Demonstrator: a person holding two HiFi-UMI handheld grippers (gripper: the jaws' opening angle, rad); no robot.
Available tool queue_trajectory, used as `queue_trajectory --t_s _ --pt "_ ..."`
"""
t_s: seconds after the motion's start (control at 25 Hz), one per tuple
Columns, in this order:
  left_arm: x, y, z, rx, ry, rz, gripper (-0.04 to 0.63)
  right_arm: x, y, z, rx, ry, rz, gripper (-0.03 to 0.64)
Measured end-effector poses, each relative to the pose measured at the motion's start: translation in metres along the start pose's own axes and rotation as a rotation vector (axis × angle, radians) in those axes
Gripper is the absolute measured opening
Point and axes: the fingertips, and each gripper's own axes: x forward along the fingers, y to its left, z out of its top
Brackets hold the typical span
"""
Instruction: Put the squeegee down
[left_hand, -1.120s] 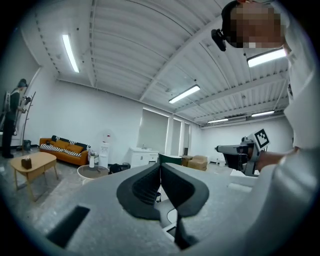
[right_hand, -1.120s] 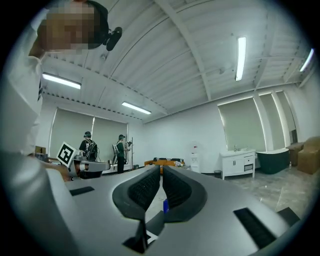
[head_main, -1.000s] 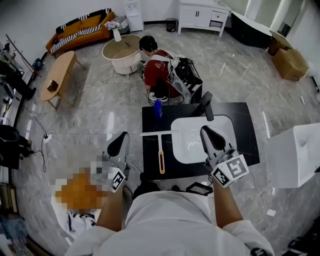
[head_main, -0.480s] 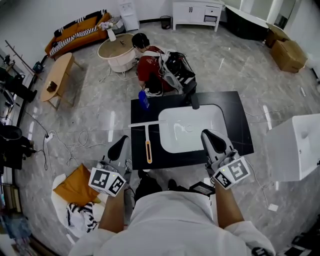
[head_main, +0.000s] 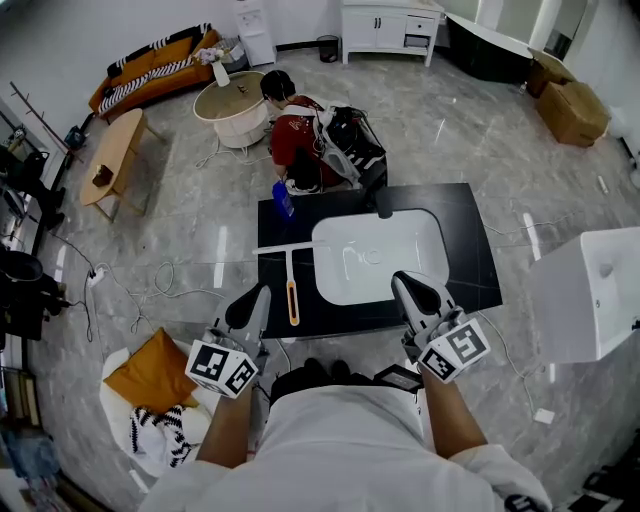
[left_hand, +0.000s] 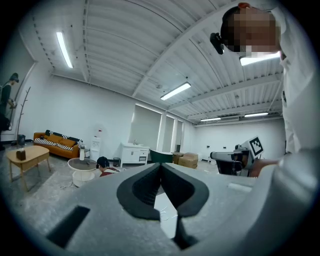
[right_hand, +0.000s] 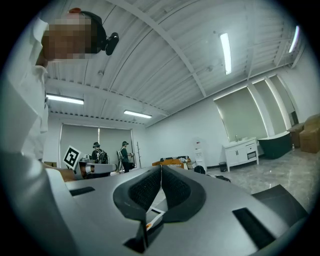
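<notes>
The squeegee (head_main: 290, 283) lies flat on the black countertop (head_main: 470, 250), left of the white sink basin (head_main: 375, 258). Its white blade points away from me and its white-and-orange handle points toward me. My left gripper (head_main: 258, 293) hovers at the counter's near edge, just left of the handle's end and apart from it. It is shut and holds nothing (left_hand: 161, 165). My right gripper (head_main: 402, 281) sits over the near edge beside the basin, also shut and holding nothing (right_hand: 161, 167).
A blue spray bottle (head_main: 283, 198) stands at the counter's far left corner and a black faucet (head_main: 384, 205) behind the basin. Beyond the counter a person in red (head_main: 295, 135) crouches. A white block (head_main: 590, 295) stands right, an orange cushion (head_main: 150, 370) lies lower left.
Both grippers have drawn back from the counter toward my body, and the counter looks farther away. The squeegee has stayed flat on the counter.
</notes>
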Motion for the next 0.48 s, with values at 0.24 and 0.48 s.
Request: queue_trajectory --t_s 0.24,0.48 --pt "-0.003 -0.006 -0.016 -0.005 0.031 -0.013 0.015 0.006 0.005 -0.008 -0.007 0.023 0.046 0.015" --pt "-0.005 -0.003 -0.026 -0.016 0.05 -0.001 0.015 0.012 0.015 -0.015 -0.022 0.038 0.097 0.015"
